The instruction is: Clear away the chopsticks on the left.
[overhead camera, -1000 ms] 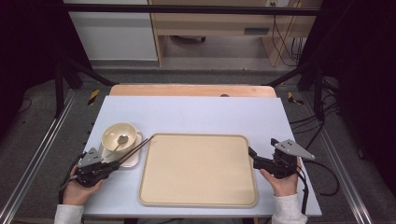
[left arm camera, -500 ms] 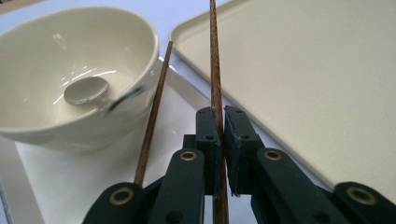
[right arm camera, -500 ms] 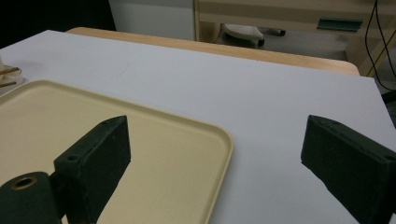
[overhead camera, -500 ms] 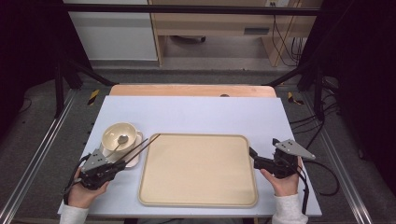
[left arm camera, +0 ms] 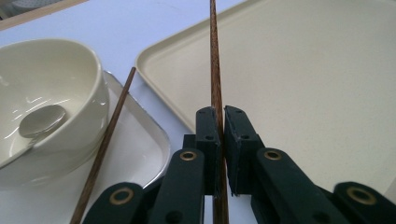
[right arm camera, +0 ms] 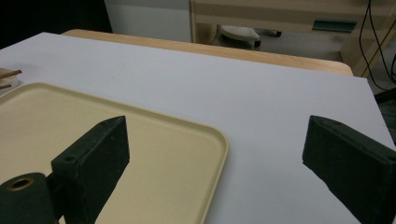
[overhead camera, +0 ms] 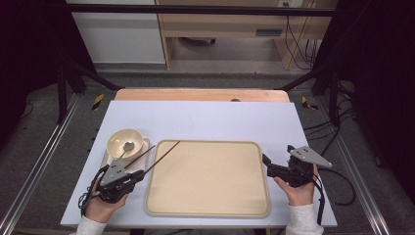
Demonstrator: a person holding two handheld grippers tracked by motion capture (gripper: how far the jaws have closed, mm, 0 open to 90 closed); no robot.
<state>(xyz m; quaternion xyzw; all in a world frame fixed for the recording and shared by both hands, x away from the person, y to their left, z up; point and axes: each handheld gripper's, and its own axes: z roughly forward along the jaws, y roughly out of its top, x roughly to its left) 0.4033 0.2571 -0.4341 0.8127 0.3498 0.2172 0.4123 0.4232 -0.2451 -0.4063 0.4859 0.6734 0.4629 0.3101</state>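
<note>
Chopstick (left arm camera: 215,70) clamped between the closed jaws of the left hand-held gripper (overhead camera: 139,175), its shaft slanting up and over the near-left corner of the large beige tray (overhead camera: 244,205). A second chopstick (left arm camera: 105,140) lay on the small white tray (left arm camera: 140,158), leaning past the cream bowl (overhead camera: 125,139) that held a metal spoon (left arm camera: 42,121); both sat on the worktop (overhead camera: 205,117) just left of the large tray. The step in hand appeared to be the transfer of the gripped chopstick onto the large tray; the next move would call for lowering the shaft flat onto the tray floor before the jaws part, so that it does not roll. The right hand-held gripper (overhead camera: 266,161) rested at the tray's right edge, jaws wide apart and holding nothing. The left gripper view showed the pads pinching the shaft and the spoon's bowl; the high view gave the chopstick's reach over the tray. The right gripper view showed bare tray surface between its jaws.
</note>
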